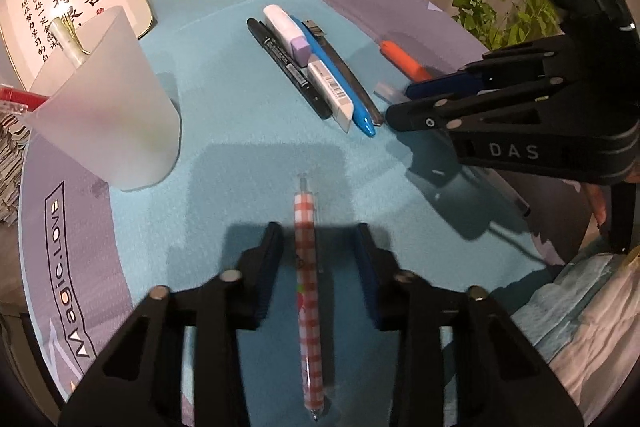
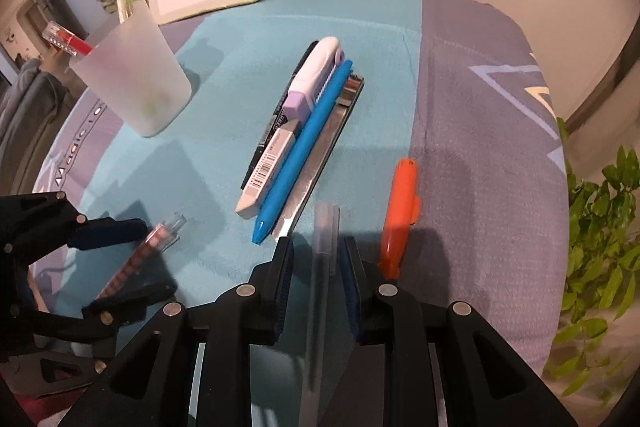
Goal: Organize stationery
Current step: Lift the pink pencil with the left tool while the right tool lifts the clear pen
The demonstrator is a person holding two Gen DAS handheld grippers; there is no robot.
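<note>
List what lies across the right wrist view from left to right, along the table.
left gripper → checked pen → frosted cup → blue pen → clear pen → orange marker → green plant

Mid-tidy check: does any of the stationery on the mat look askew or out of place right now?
Mostly tidy. The orange marker lies alone, apart from the neat row around the blue pen. A red-checked pen and a clear pen lie loose between open jaws, not in the frosted cup. Nothing looks spilled or damaged.
</note>
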